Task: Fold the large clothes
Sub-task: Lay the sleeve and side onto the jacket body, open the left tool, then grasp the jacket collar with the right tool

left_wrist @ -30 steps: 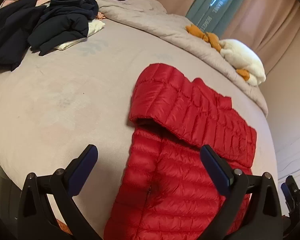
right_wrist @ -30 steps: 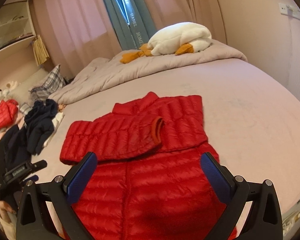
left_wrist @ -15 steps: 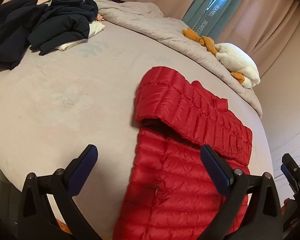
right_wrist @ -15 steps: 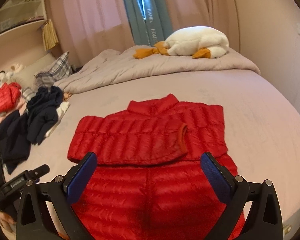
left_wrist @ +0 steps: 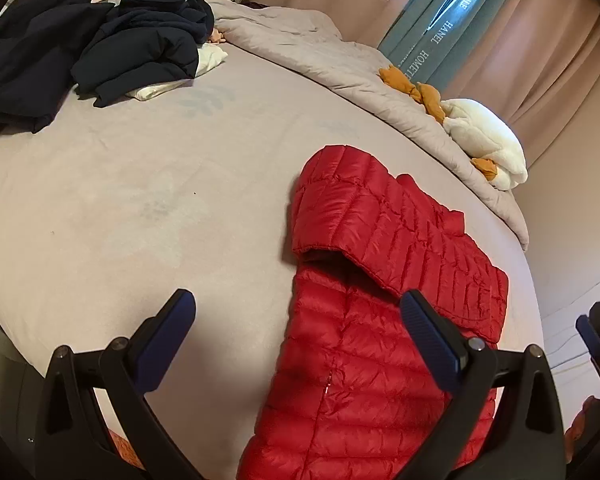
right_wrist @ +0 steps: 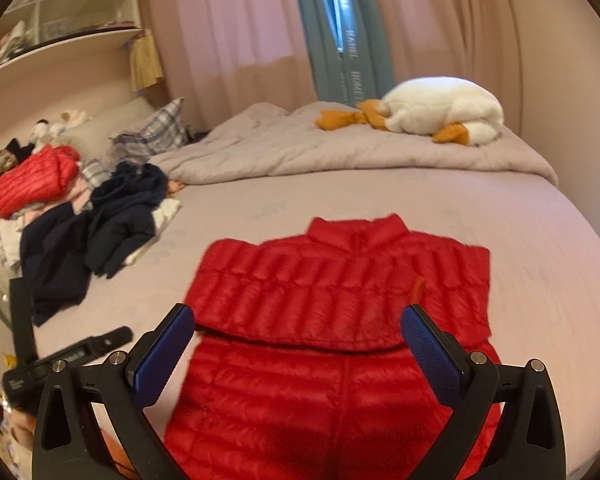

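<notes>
Red jacket (right_wrist: 340, 320), dark clothes (right_wrist: 100, 240) beside

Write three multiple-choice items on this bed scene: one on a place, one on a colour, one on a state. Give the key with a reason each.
1. Where does the white plush goose lie?
A. on the rumpled duvet
B. on the floor
C. on the shelf

2. What colour is the puffer jacket spread nearest the tongs?
A. navy
B. red
C. grey

3. How are the right tongs?
A. shut on the jacket
B. shut on nothing
C. open, holding nothing

Key: A, it rests on the duvet by the curtains; B, its quilting is red; C, the pads stand wide apart.
</notes>
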{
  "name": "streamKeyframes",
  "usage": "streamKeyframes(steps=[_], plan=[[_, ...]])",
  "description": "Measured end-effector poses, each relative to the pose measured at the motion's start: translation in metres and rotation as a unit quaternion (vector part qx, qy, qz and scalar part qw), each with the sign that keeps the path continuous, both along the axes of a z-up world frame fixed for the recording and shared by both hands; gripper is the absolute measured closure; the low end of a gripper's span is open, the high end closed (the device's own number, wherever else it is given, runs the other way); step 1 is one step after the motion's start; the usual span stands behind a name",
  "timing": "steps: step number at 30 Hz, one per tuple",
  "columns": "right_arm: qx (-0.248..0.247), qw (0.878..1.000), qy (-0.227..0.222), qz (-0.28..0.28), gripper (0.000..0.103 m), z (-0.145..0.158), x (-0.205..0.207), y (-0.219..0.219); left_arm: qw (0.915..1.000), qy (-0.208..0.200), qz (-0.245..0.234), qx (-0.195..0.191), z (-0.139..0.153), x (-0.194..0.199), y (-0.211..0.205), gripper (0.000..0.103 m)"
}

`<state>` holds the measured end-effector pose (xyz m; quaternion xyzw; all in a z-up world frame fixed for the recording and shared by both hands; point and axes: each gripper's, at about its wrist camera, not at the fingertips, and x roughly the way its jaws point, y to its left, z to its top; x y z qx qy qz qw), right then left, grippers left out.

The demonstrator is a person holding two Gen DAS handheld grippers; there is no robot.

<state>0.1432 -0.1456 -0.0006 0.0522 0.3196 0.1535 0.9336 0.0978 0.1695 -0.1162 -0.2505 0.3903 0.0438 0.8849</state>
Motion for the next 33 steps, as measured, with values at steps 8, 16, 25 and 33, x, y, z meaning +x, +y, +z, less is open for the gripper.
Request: streamKeyframes(steps=[8, 16, 25, 33], plan=[[0.031, 0.998, -0.005, 0.063, 0.001, 0.012, 0.003, 0.021, 0.9999, 0.003, -0.007, 0.009, 0.001, -0.002, -0.006, 0.001], [0.012, 0.999, 0.015, 0.028, 0.001, -0.006, 0.025, 0.018, 0.9997, 0.015, -0.014, 0.01, -0.001, 0.0, -0.013, 0.001], [-0.022, 0.994, 0.077, -0.068, 0.001, -0.044, 0.06, -0.022, 0.9988, 0.027, -0.033, 0.024, -0.006, 0.001, -0.027, 0.001], [-0.033, 0.985, 0.14, -0.094, 0.021, -0.079, 0.099, -0.047, 0.998, 0.038, -0.044, 0.024, -0.011, 0.005, -0.033, 0.001]])
